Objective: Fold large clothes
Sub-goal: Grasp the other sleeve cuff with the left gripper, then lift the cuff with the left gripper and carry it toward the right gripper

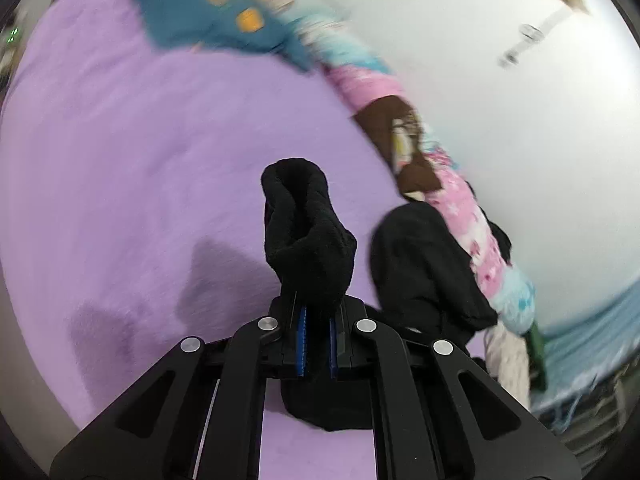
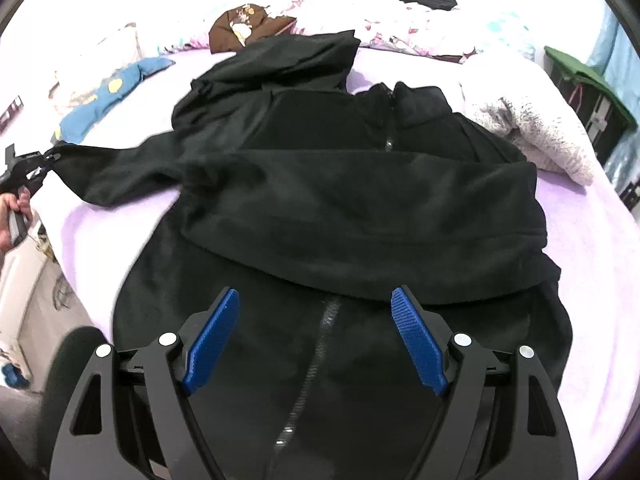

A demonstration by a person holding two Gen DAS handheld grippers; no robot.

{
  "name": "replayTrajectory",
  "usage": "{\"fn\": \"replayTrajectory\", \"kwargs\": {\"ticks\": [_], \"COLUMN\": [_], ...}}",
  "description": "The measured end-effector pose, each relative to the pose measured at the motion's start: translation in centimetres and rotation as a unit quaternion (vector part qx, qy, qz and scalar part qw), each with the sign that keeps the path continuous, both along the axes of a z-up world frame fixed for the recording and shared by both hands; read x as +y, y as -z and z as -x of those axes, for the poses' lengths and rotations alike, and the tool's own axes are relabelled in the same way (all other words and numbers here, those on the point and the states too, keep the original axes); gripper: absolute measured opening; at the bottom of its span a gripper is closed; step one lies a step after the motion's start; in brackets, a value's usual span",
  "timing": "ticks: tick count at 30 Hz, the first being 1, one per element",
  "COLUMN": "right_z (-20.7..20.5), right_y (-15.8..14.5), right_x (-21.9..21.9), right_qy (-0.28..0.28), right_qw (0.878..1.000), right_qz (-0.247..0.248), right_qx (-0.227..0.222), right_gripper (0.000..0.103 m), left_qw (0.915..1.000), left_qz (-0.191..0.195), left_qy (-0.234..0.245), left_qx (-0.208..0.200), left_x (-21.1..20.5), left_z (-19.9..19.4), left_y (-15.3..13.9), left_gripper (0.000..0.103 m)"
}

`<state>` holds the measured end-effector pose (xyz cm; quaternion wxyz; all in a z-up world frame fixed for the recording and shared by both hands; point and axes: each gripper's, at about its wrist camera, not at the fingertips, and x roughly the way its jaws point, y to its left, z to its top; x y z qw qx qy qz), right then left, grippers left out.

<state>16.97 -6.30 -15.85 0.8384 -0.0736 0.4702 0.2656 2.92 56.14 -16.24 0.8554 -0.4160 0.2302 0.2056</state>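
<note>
A black fleece zip jacket [image 2: 340,208] lies front up on the purple sheet [image 2: 100,232]. One sleeve is folded across its chest. The other sleeve [image 2: 120,168] is stretched out to the left, where my left gripper [image 2: 38,168] holds its cuff. In the left wrist view my left gripper [image 1: 316,320] is shut on that black cuff [image 1: 304,232], which sticks up above the fingers. My right gripper [image 2: 316,312] is open and empty, hovering over the jacket's lower front near the zipper [image 2: 316,360].
A blue cushion with yellow spots [image 2: 104,96], a brown garment [image 2: 240,28] and a pink floral blanket [image 2: 380,20] lie along the bed's far side. A white fluffy blanket [image 2: 532,132] is at right. A dark crate [image 2: 588,100] stands beyond it.
</note>
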Motion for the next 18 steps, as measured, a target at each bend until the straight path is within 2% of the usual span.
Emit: {"fn": "replayTrajectory", "kwargs": {"ticks": [4,6,10,11,12,14,15,18], "right_z": [-0.5,-1.0,-2.8,-3.5,-4.1,-4.8,-5.2,-5.9], "right_y": [-3.2,-5.2,-9.1,-9.8,-10.2,-11.0,-11.5,-11.5], "right_x": [0.3,0.2,0.2,0.4,0.7,0.8,1.0,2.5], "right_qy": [-0.01,-0.004,0.004,-0.002,-0.012,-0.017,-0.014,-0.009], "right_qw": [1.0,0.999,0.99,0.982,0.969,0.943,0.925,0.895], "right_qz": [-0.023,-0.053,-0.131,-0.162,-0.204,-0.276,-0.317,-0.358], "right_qx": [0.0,0.01,0.061,0.095,0.141,0.187,0.209,0.265], "right_gripper": [0.077,0.077,0.077,0.08,0.081,0.082,0.083,0.086], "left_qw": [0.9969,0.9947,0.9895,0.9879,0.9856,0.9835,0.9828,0.9792], "left_qz": [-0.068,-0.088,-0.122,-0.131,-0.142,-0.145,-0.144,-0.145], "left_qy": [0.038,0.051,0.076,0.082,0.091,0.104,0.11,0.132], "left_qx": [0.016,0.013,-0.009,-0.014,-0.016,-0.029,-0.038,-0.052], "left_x": [-4.9,-7.7,-13.0,-14.3,-16.0,-19.2,-20.6,-24.9], "left_z": [-2.6,-3.6,-5.0,-4.9,-5.3,-5.6,-5.8,-6.6], "left_y": [-4.1,-5.8,-8.9,-9.5,-10.1,-11.0,-11.4,-12.0], "left_gripper": [0.006,0.006,0.006,0.006,0.006,0.006,0.006,0.006]}}
